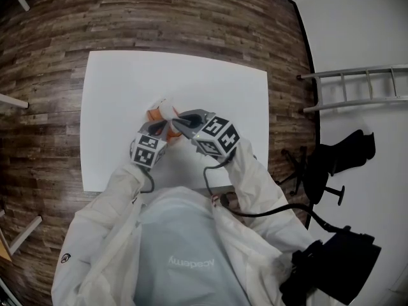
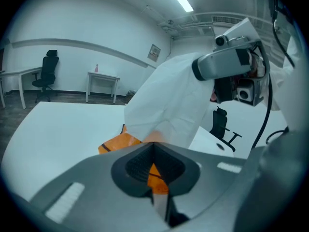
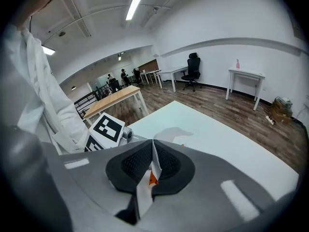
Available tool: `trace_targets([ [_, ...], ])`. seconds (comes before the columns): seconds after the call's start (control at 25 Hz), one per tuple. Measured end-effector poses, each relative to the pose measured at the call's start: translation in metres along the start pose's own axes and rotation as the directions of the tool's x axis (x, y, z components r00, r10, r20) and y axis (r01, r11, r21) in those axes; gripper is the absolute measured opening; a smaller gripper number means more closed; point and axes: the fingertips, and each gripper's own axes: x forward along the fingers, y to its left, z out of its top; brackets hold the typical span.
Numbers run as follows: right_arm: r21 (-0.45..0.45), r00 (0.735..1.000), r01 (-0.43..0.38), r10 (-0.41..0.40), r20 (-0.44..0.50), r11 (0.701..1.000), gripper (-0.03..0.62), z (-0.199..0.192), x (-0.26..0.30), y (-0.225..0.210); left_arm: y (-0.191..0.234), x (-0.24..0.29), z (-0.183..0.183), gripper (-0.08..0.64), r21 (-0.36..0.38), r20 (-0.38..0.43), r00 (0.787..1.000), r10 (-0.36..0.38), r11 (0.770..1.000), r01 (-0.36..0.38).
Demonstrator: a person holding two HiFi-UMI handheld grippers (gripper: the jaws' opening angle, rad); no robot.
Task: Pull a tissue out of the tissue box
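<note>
On the white table (image 1: 217,94), the orange tissue box (image 1: 155,114) lies just in front of the person's white sleeves, and both tools meet over it. From the head view the left tool (image 1: 160,130) sits at the near side of the box and the right tool (image 1: 180,121) comes in from the right, but their jaws are too small there to read. The left gripper view fills that in. Its jaws are pressed together on the orange box, which shows between the pads. A white tissue (image 2: 169,105) rises out of the box in a broad sheet toward the right tool's grey body above. The right gripper view shows what the other two do not: its jaws are pinched flat on a thin fold of tissue, with a sliver of orange beneath, and the left tool's marker cube (image 3: 106,129) sits just beside them. Only the head view takes in the wooden floor (image 1: 159,18) around the table and a ladder (image 1: 357,88) lying to the right.
</note>
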Motion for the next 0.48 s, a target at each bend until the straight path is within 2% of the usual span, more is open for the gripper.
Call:
trace_targets([
  [0.48,-0.012,0.998,0.033,-0.032,0.048,0.999,0.003,0.016,-0.021,-0.003,-0.009,0.006,0.010,0.000,0.018,-0.005,1.000,-0.021,1.000,0.021],
])
